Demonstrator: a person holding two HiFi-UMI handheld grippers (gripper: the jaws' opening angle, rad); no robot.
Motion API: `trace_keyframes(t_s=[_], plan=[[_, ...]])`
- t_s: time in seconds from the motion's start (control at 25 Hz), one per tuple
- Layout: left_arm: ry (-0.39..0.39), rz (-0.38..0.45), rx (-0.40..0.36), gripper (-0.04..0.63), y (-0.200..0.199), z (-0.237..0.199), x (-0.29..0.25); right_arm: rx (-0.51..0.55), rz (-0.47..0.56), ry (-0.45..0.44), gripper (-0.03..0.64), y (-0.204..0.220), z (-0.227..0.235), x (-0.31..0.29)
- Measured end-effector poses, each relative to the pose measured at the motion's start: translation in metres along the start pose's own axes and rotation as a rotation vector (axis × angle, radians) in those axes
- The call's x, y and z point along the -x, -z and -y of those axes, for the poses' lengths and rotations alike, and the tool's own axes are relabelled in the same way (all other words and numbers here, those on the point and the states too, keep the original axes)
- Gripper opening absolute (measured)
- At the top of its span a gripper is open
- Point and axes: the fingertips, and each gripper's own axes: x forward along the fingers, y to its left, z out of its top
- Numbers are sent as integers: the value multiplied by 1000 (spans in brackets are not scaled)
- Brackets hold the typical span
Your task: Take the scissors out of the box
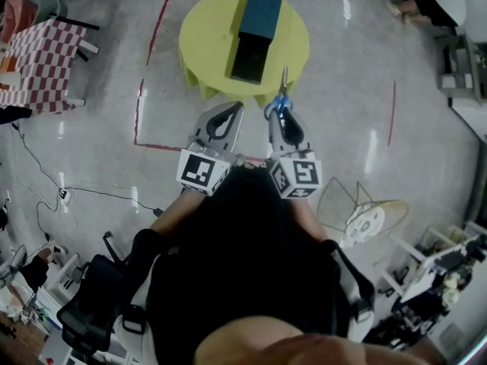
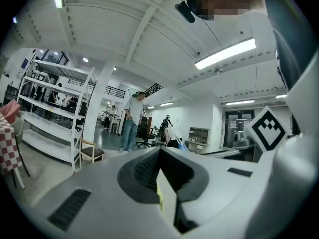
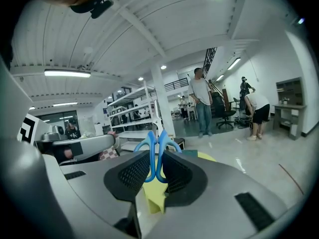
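A pair of scissors (image 1: 281, 97) with blue handles is clamped in my right gripper (image 1: 280, 114), blades pointing out toward the round yellow table (image 1: 202, 48). In the right gripper view the blue handles (image 3: 156, 153) sit between the dark pads of that gripper (image 3: 155, 171), held up off the table. A dark box (image 1: 255, 36) lies on the table, its teal part at the far end and its black part nearer me. My left gripper (image 1: 234, 109) hangs beside the right one, short of the table's near edge, its jaws together with nothing between them (image 2: 160, 156).
A red-and-white checkered table (image 1: 42, 59) stands at the far left. Red tape lines (image 1: 141, 105) mark the floor. A wire frame (image 1: 358, 211) lies at my right, cables (image 1: 46, 181) at my left. People (image 3: 202, 103) and metal shelves (image 2: 50, 113) stand farther off.
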Motion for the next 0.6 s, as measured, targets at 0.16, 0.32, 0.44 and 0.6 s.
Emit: trace_keyframes(t_s=[0.16,0.32,0.44,0.6], plan=[[3,7,10,-9,0,-17,5,1,15,18,80,-2,-10,-6],[7,6,14,-9,0,-25,8,1,23,20,80,-4,-16,-10],[10,11,18,-9,-1,-24,11,-8,25,24,80,-4,-18,-8],[13,8,25,-9,2,-24,17,-9,29,34,80,-2,-23,-4]])
